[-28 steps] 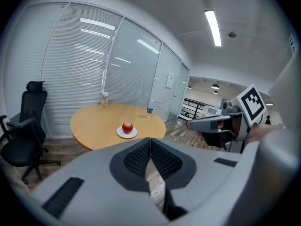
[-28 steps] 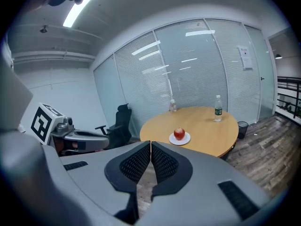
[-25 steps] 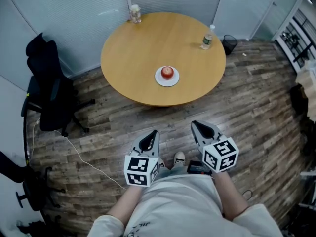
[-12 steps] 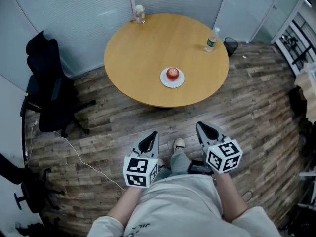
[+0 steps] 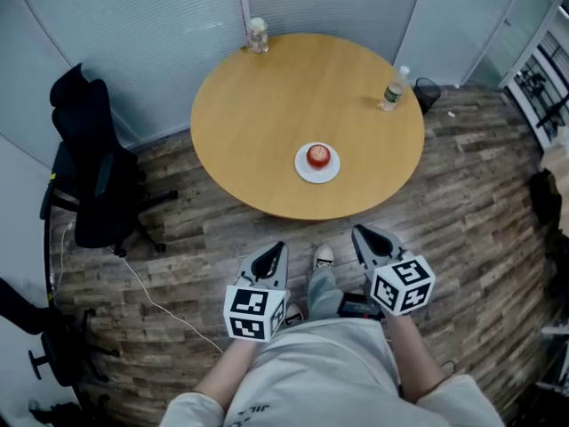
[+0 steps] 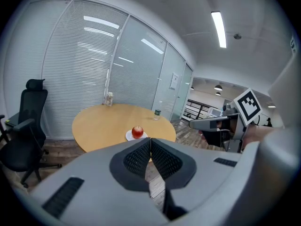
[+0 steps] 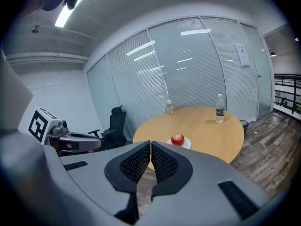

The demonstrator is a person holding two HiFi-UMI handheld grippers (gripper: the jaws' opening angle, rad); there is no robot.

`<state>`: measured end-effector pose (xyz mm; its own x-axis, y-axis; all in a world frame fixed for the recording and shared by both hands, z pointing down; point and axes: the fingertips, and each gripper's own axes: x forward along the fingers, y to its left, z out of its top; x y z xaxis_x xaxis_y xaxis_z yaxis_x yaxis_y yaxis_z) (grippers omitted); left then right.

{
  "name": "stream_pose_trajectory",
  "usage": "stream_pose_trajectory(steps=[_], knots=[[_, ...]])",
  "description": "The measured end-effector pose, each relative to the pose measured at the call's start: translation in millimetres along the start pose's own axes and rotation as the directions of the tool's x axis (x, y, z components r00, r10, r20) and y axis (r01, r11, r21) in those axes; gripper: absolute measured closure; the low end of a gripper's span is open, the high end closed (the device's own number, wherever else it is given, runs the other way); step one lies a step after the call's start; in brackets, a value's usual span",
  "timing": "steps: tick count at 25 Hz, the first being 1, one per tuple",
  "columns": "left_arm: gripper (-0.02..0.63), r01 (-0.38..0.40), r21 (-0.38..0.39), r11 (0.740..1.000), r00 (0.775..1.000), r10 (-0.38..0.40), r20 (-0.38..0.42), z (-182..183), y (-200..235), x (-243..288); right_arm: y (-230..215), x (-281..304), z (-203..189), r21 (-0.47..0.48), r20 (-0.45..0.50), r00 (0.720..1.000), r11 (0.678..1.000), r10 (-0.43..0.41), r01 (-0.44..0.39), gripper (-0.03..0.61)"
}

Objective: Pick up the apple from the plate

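One round wooden table (image 5: 267,114) with apple (image 5: 318,156); plank floor (image 5: 480,176), glass walls (image 5: 142,25)

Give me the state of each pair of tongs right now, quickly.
Left tongs: closed, nothing between them.
Right tongs: closed, nothing between them.

We see a red apple (image 5: 318,156) sitting upright on a small white plate (image 5: 317,173) near the round table's near edge.
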<state>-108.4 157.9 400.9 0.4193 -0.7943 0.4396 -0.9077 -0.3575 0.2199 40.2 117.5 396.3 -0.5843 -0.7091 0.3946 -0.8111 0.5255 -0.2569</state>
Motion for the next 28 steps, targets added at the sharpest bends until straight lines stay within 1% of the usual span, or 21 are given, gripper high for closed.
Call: stream_pose_trajectory(steps=[5, 10, 14, 21, 28], knots=[[0.609, -0.032, -0.01, 0.999, 0.999, 0.032, -0.003, 29, 18, 51, -36, 46, 26, -0.011, -0.018, 0.999, 0.999, 0.034, -0.034, 0.548], [0.609, -0.054, -0.017, 0.998, 0.998, 0.054, 0.011, 62, 29, 100, -75, 84, 65, -0.039, -0.018, 0.998, 0.997, 0.065, -0.066, 0.548], [0.609, -0.075, -0.025, 0.997, 0.997, 0.075, 0.002, 81, 39, 135, -105, 108, 89, -0.049, -0.025, 0.996, 0.995, 0.081, -0.082, 0.548], [0.609, -0.095, -0.013, 0.995, 0.995, 0.095, -0.009, 98, 35, 170, -141, 126, 96, -0.035, -0.055, 0.993, 0.994, 0.1, -0.102, 0.548], [0.609, -0.075, 0.009, 0.997, 0.996, 0.076, -0.044, 101, 43, 185, -144, 138, 96, -0.006, -0.06, 0.994, 0.995, 0.096, -0.096, 0.548]])
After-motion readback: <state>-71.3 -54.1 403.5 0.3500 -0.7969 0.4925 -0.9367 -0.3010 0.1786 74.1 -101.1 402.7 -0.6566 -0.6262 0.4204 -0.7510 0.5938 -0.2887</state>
